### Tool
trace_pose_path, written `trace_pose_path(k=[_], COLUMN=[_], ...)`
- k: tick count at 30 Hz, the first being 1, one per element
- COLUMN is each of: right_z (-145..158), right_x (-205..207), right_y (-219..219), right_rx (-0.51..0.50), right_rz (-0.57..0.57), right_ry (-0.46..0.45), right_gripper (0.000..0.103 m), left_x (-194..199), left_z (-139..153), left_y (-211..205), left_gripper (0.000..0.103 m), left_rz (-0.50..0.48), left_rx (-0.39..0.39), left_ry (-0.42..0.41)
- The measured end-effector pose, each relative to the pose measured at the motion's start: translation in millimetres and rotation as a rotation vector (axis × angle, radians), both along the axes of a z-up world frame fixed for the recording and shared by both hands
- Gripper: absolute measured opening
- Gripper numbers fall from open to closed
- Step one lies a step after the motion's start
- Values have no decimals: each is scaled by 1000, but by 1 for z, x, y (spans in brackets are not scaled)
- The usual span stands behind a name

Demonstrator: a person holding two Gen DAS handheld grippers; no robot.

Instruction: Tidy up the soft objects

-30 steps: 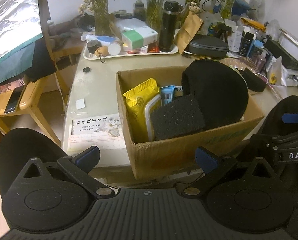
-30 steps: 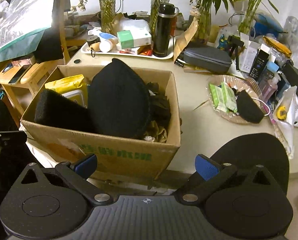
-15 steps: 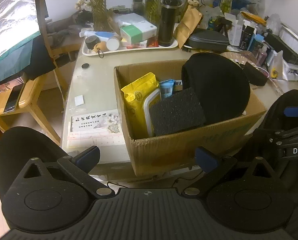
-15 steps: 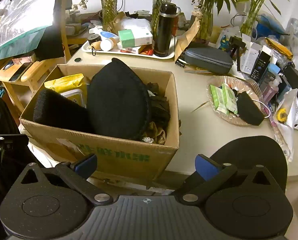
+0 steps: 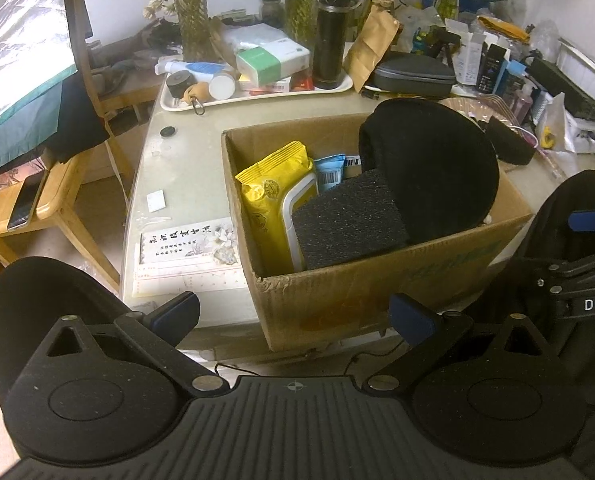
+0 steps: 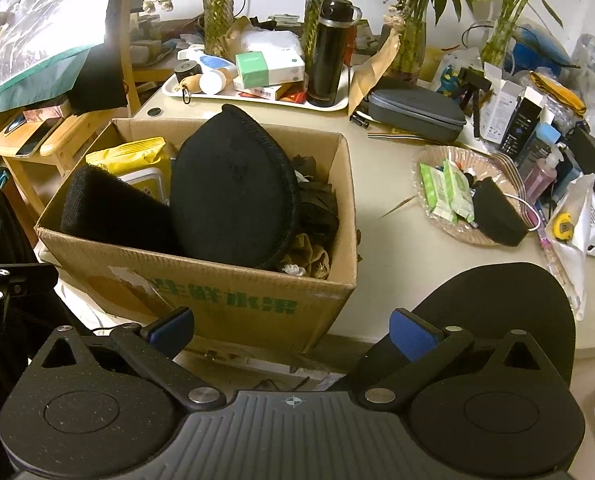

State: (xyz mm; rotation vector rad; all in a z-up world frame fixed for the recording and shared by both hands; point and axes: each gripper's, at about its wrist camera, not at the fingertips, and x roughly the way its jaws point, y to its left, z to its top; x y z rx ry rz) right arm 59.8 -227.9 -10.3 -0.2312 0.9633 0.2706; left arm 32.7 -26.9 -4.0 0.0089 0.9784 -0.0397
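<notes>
A cardboard box (image 5: 349, 300) (image 6: 233, 304) stands at the table's near edge. In it stand a black foam block (image 5: 347, 220) (image 6: 113, 208), a round black cushion (image 5: 437, 168) (image 6: 233, 188), a yellow wipes pack (image 5: 273, 200) (image 6: 137, 156) and dark crumpled soft items (image 6: 317, 208). My left gripper (image 5: 295, 316) is open and empty, below the box's near left corner. My right gripper (image 6: 293, 328) is open and empty, in front of the box's near wall. Another black soft piece (image 6: 497, 216) lies on a glass plate (image 6: 429, 160) to the right.
A white tray (image 6: 337, 106) with a black flask (image 6: 329, 52), boxes and bottles stands behind the box. A grey zip case (image 6: 413, 114), vases with plants and cluttered boxes fill the back right. A wooden side table (image 5: 37, 200) stands left. A calendar card (image 5: 185, 248) lies left of the box.
Both grippers have drawn back and down a little from the box, so the box sits slightly higher in both views. Nothing was picked up or released.
</notes>
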Motion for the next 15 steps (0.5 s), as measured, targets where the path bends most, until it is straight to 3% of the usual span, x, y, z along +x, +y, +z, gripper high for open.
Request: trace_pose_path(k=[15], right_z=[0], right_x=[-5], right_y=[9], right_rx=[7], right_rz=[34], right_ry=[-2], right_gripper=[103], left_x=[-2], left_z=[3], left_y=[3], left_gripper=[103], left_rz=[3], left_rx=[-9], left_ry=[-14])
